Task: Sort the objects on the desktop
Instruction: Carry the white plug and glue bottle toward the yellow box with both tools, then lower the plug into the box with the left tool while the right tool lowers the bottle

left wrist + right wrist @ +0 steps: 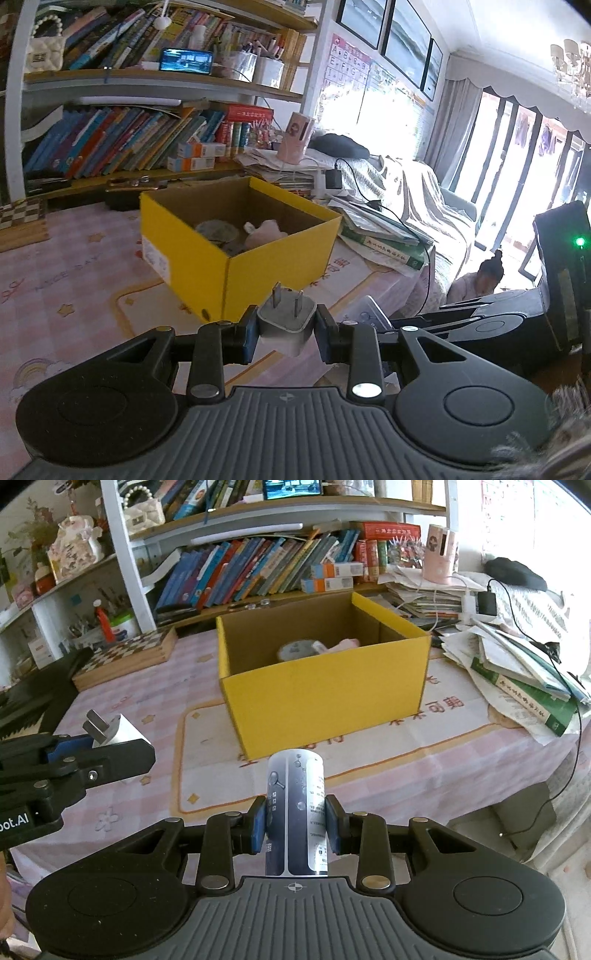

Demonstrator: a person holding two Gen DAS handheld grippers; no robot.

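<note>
Gripped between the jaws of the left gripper (285, 326), a white plug adapter (286, 317) rides prongs-up above the table (74, 280), short of the yellow box (236, 236). To its right, the right gripper (295, 821) has its jaws clamped on a dark printed can (296, 812), likewise short of the box, which already holds a pink soft item (264, 230) and a grey round one. Both items look mid-carry. Next, each must reach over the box rim before the jaws let go, one at a time to avoid collision.
</note>
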